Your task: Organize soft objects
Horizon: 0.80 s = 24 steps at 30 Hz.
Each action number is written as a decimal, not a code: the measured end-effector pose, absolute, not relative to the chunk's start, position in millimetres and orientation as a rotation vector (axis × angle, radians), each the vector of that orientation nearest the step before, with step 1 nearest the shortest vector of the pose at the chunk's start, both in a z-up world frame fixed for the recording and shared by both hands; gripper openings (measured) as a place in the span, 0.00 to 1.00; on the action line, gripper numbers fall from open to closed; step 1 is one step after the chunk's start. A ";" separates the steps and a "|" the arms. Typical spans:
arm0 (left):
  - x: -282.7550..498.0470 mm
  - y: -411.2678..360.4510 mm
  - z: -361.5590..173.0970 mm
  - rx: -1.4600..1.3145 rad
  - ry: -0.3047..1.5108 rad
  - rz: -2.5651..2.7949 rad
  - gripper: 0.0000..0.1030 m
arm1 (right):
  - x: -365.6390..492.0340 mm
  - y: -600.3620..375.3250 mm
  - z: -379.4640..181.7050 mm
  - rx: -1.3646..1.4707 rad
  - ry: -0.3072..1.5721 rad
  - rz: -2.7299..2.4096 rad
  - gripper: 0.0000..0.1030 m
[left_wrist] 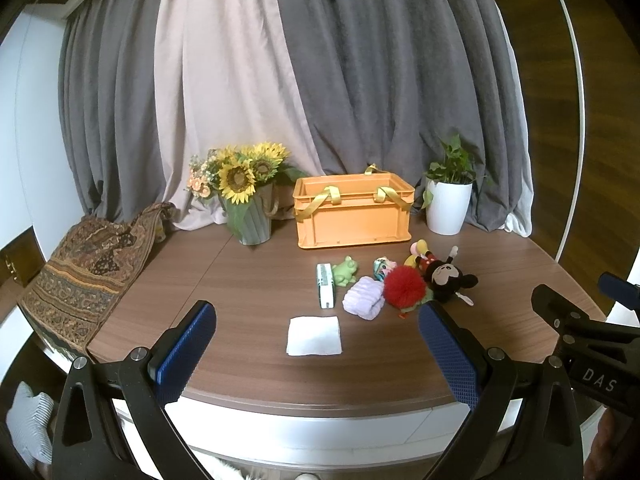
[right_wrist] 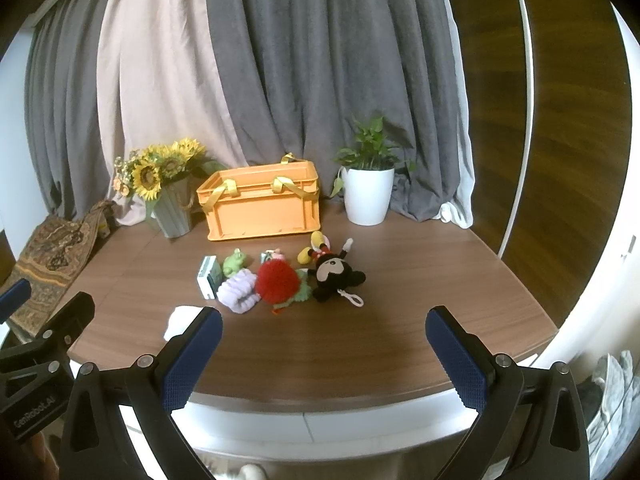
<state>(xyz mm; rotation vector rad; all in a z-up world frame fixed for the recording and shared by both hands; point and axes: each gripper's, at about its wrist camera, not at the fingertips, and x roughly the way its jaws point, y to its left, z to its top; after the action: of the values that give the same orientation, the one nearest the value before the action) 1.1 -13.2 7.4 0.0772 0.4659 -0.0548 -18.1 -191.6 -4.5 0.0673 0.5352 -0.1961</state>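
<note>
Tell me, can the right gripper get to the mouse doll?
Probably yes. The right gripper is open and empty, and only bare table lies between it and the mouse doll.

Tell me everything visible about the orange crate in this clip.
The orange crate is a rectangular, open-topped box that looks like moulded plastic, with ribbed walls and yellow ribbon handles draped over its rim. It stands upright at the back of the table, between the sunflower vase and the white plant pot. Its inside is not visible.
</note>
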 end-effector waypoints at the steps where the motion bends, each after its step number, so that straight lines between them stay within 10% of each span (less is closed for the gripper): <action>1: 0.9 -13.1 7.2 0.077 0.466 -0.055 1.00 | -17.9 -191.7 -4.3 0.068 0.535 -0.197 1.00; 24: 3.6 -18.0 5.4 0.082 0.464 -0.059 1.00 | -15.3 -197.4 -5.3 0.068 0.535 -0.195 1.00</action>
<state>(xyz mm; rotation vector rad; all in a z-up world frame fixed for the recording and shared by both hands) 3.6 -18.0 5.4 0.0815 0.4641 -0.0588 -15.3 -197.4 -5.3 0.0683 0.5350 -0.1951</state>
